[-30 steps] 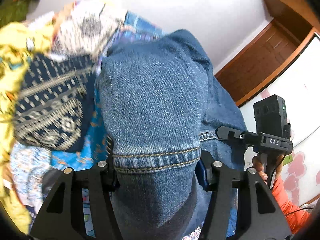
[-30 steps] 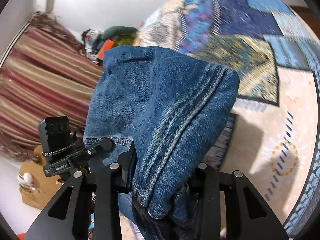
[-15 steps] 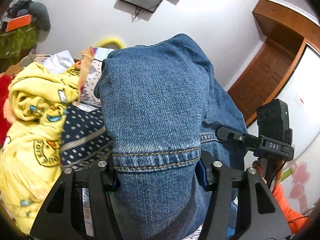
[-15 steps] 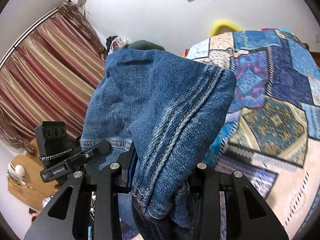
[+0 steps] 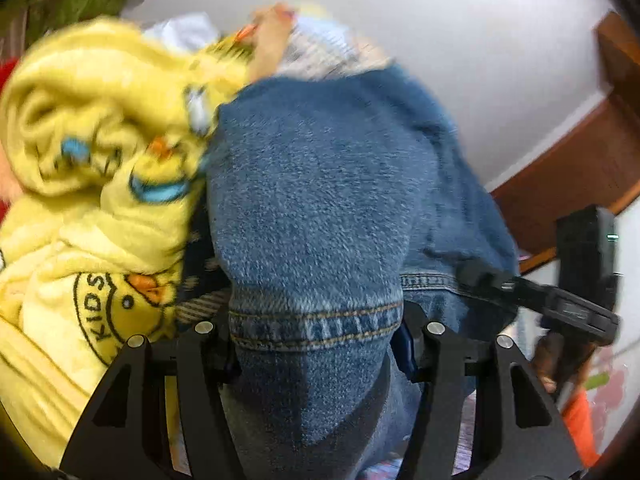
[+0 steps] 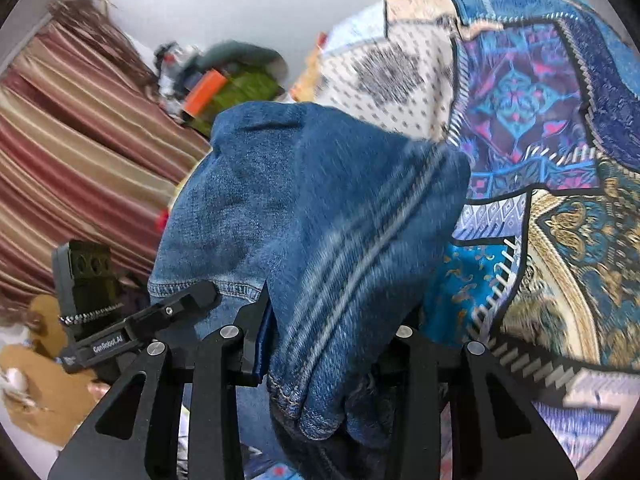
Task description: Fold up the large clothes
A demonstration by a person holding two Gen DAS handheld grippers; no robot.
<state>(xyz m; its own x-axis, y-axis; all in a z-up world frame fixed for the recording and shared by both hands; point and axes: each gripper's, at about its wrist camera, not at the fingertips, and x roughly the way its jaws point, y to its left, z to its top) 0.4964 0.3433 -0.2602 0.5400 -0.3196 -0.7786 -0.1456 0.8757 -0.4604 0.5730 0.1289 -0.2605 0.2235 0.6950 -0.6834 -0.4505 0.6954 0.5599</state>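
Blue denim jeans (image 5: 320, 208) fill the middle of both views. My left gripper (image 5: 316, 336) is shut on a stitched hem of the jeans, which bulge up over its fingers. My right gripper (image 6: 328, 356) is shut on another hemmed edge of the jeans (image 6: 312, 232), with a double seam running across the bunched cloth. Each gripper shows in the other's view: the right one (image 5: 560, 304) at the left view's right edge, the left one (image 6: 120, 332) at the right view's lower left. The fingertips are hidden by denim.
A yellow fleece blanket with duck prints (image 5: 100, 184) lies close on the left of the jeans. A patchwork bedspread (image 6: 540, 140) covers the bed on the right. Striped curtains (image 6: 72, 152) hang at left, clutter (image 6: 224, 80) sits behind. A wooden door frame (image 5: 580, 168) stands at right.
Both grippers have tipped downward with the jeans still held. The wall and screen have slid out of view, and the yellow blanket and bedspread now fill more of the views.
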